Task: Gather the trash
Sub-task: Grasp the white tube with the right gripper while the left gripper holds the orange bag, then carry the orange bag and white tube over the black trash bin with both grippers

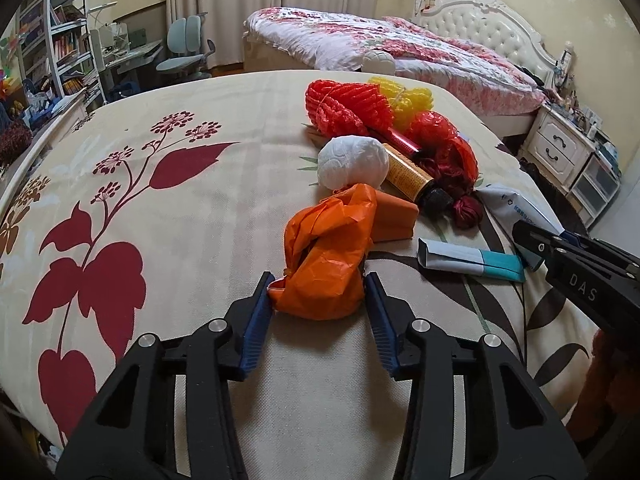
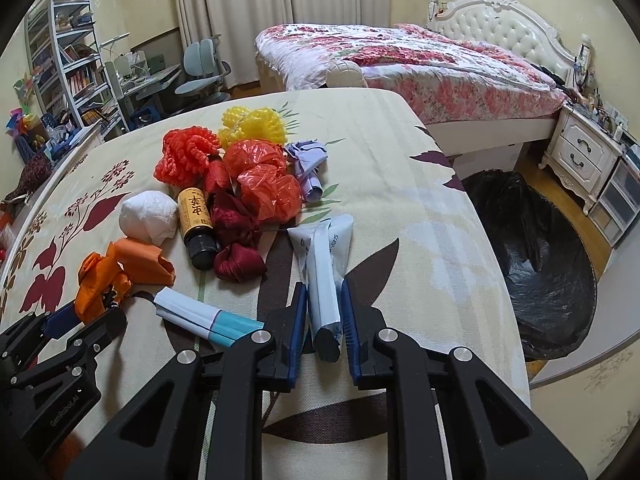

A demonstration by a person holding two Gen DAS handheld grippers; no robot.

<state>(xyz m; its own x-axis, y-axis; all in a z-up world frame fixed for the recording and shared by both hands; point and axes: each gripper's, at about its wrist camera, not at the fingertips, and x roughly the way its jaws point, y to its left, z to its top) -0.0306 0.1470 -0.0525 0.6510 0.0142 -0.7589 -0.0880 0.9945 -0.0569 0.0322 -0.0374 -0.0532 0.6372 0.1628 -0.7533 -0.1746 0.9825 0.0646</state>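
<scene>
Trash lies in a heap on a table with a floral cloth [image 1: 168, 216]. My left gripper [image 1: 318, 294] has its blue pads touching both sides of a crumpled orange plastic bag [image 1: 328, 256]; it also shows in the right wrist view [image 2: 100, 284]. My right gripper [image 2: 325, 312] is shut on a pale blue tube [image 2: 325, 280] with a black cap. Beyond lie a white paper ball [image 1: 354, 162], a brown bottle [image 2: 196, 216], red [image 2: 264, 184] and yellow [image 2: 252, 126] plastic, and a folded blue-white packet [image 1: 468, 260].
A bin lined with a black bag [image 2: 536, 264] stands on the floor right of the table. A bed [image 2: 400, 60] and a white nightstand [image 2: 580, 152] are behind. Shelves and a desk chair [image 1: 188, 48] stand at the far left.
</scene>
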